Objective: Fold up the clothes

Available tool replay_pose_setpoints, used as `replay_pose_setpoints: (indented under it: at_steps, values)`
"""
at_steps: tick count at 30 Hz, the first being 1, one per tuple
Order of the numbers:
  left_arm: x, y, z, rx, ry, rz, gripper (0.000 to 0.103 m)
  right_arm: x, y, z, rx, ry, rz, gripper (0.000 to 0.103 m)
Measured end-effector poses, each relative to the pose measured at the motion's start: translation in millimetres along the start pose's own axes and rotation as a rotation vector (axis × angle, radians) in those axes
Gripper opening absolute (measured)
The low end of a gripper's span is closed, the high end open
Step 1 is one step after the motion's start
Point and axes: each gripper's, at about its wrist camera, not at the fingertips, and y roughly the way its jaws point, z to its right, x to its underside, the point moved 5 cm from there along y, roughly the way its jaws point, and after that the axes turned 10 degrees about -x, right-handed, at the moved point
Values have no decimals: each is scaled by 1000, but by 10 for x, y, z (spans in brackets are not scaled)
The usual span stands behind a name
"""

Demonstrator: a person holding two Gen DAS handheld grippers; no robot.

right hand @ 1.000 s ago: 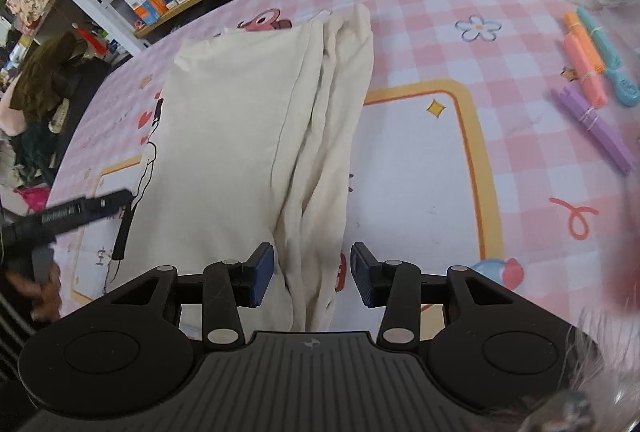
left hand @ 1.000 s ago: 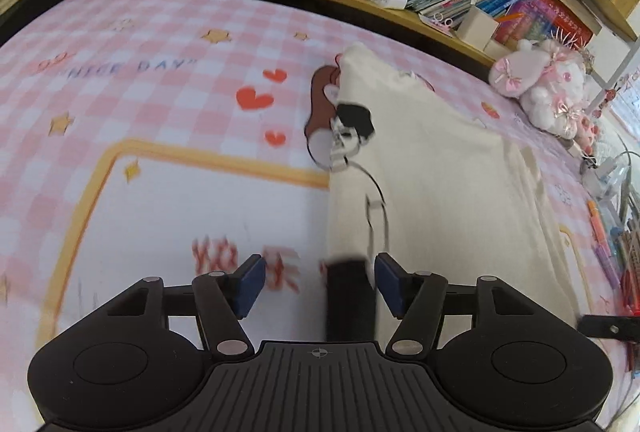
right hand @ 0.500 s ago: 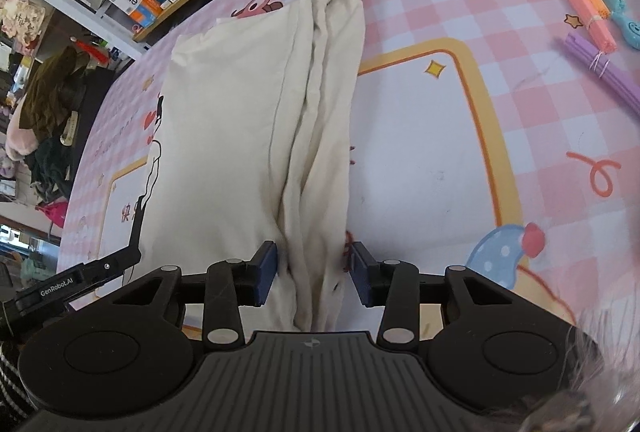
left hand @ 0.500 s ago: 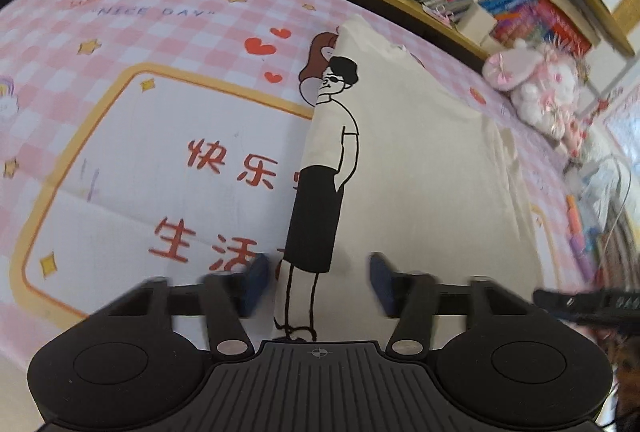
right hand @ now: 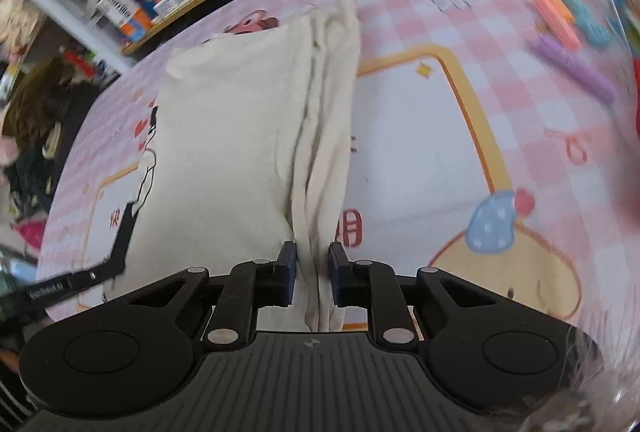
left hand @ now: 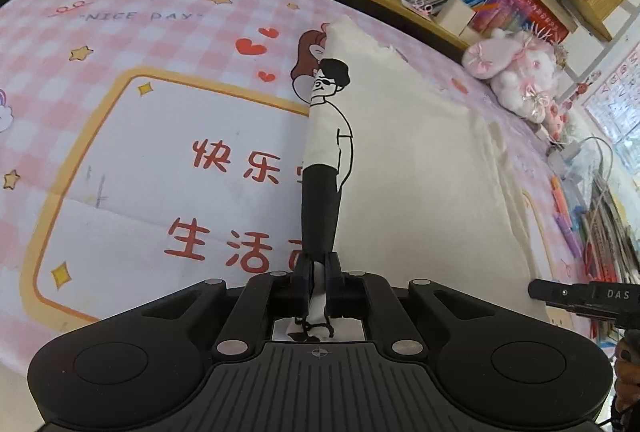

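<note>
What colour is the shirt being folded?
Cream, with a black line-drawn figure printed on it; the shirt shows best in the left wrist view.

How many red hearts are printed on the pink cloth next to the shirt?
3, all just left of the shirt's far end: a small one farthest back, a big one nearer, a small one beside the printed head. The shirt may hide more.

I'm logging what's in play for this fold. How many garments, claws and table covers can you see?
cream T-shirt: 1
claws: 2 (left claw, right claw)
pink checked tablecloth: 1
Total: 4
</note>
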Motion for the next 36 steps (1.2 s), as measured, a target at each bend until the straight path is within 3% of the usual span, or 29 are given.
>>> replay_pose_setpoints:
  at_steps: [5,8,10,12,13,15,19,21,23,25,28,32,36]
  values:
    - [2,-28,17,-10,87,17,13,43,-33,72,15,73,32,30]
    - [30,-161,96,-2,180,85,22,111,-98,101,18,118,45,38]
    - [49,-250,149,2,242,130,42,170,-116,103,22,136,41,43]
    - [69,-340,203,7,305,175,75,223,-118,95,27,149,35,46]
    - [79,-385,231,10,336,198,82,234,-108,75,29,147,34,48]
    - [103,-467,296,19,400,238,84,256,-87,35,35,142,32,48]
    - [221,-457,483,58,538,236,85,301,-46,-45,45,133,28,42]
    - [298,-455,565,68,603,245,85,313,-21,-72,51,136,29,35]
    - [378,-454,634,80,662,254,85,286,-7,-85,51,156,39,20]
    - [455,-452,689,76,722,276,85,225,-65,-165,23,164,55,13]
    - [573,-428,764,65,817,292,93,133,-152,-285,-19,175,79,12]
    - [705,-395,834,63,898,312,94,10,-271,-446,-75,189,110,11]
    - [758,-304,885,-31,939,363,94,-113,-391,-606,-131,204,142,10]
